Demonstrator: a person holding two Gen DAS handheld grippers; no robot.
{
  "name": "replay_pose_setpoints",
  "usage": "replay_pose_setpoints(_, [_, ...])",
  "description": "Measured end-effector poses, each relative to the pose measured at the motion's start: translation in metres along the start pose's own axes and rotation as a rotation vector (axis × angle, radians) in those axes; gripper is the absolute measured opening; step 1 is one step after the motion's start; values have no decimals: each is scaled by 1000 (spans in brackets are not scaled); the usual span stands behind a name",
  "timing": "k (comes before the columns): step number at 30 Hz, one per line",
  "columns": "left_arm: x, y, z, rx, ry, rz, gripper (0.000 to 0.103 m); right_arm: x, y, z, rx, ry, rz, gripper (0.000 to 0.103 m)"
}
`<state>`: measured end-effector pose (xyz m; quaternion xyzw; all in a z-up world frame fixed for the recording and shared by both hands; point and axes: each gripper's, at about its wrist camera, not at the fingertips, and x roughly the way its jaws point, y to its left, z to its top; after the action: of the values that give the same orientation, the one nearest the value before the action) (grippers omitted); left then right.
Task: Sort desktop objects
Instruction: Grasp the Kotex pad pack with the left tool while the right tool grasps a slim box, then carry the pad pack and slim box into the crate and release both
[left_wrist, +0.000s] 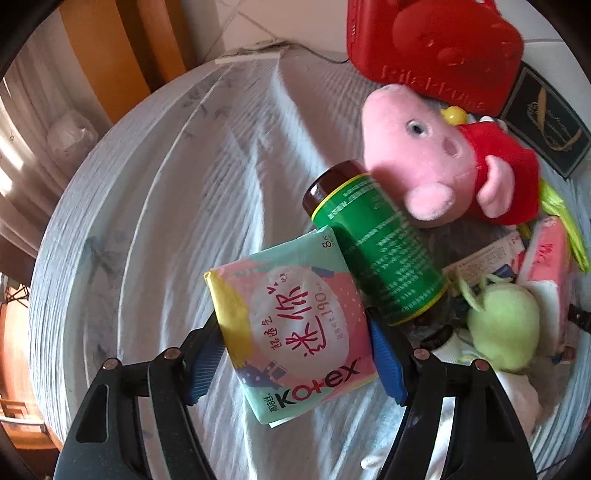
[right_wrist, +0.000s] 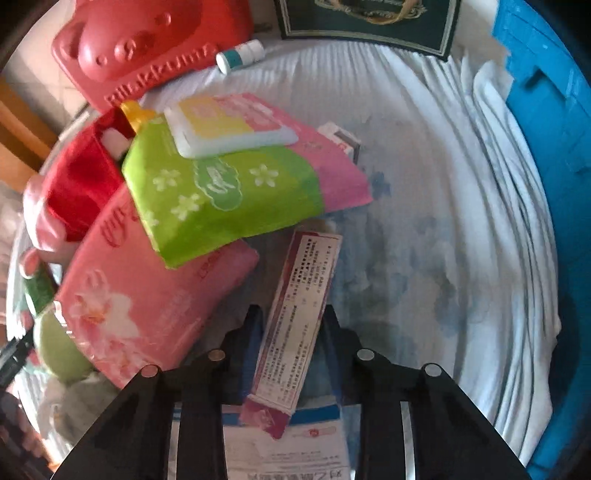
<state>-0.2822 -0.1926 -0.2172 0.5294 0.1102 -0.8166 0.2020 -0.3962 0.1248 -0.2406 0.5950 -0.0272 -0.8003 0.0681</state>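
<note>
In the left wrist view, my left gripper (left_wrist: 297, 350) is shut on a pastel Kotex pad pack (left_wrist: 291, 336), held between the blue pads above the white cloth. A green-labelled brown bottle (left_wrist: 376, 243) lies just beyond it, next to a pink pig plush (left_wrist: 424, 155). In the right wrist view, my right gripper (right_wrist: 291, 343) is shut on a long narrow maroon-and-white box (right_wrist: 295, 325). A green pad pack (right_wrist: 225, 195) and a pink tissue pack (right_wrist: 147, 295) lie to its left.
A red bear-shaped case (left_wrist: 432, 48) and a dark green box (left_wrist: 546, 122) stand at the back. A pale green plush (left_wrist: 502, 325) lies right of the bottle. A blue bin (right_wrist: 550, 147) stands at the right. A small white-teal bottle (right_wrist: 240, 55) lies near the red case.
</note>
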Motion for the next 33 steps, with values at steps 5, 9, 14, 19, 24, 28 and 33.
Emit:
replay_pose_setpoints(5, [-39,0,-3,29,-78,-19,71,-44,0,-14,-29,-102,2,23])
replay_pose_setpoints(9, [-76,-1,-6,57,-163,-35,71,-87,2,-30,-54,-188,14,22])
replay_pose_setpoints(14, [-124,-12,-23,91,-251,-89,71,-143,-1,-43,-73,-294,31,21])
replay_pose_setpoints(19, [-165,-33,-38,150,-320,-148,71,-205,-6,-68,-65,-414,48,21])
replay_pose_setpoints(24, [-203,-67,-47,221,-389,-236,71,-264,-29,-92,-31,-551,34,21])
replay_pose_setpoints(28, [-236,-107,-55,295,-457,-307,71,-317,-55,-114,14,-670,7,21])
replay_pose_setpoints(33, [-278,-161,-64,391,-524,-411,71,-375,-96,-145,79,-809,-62,21])
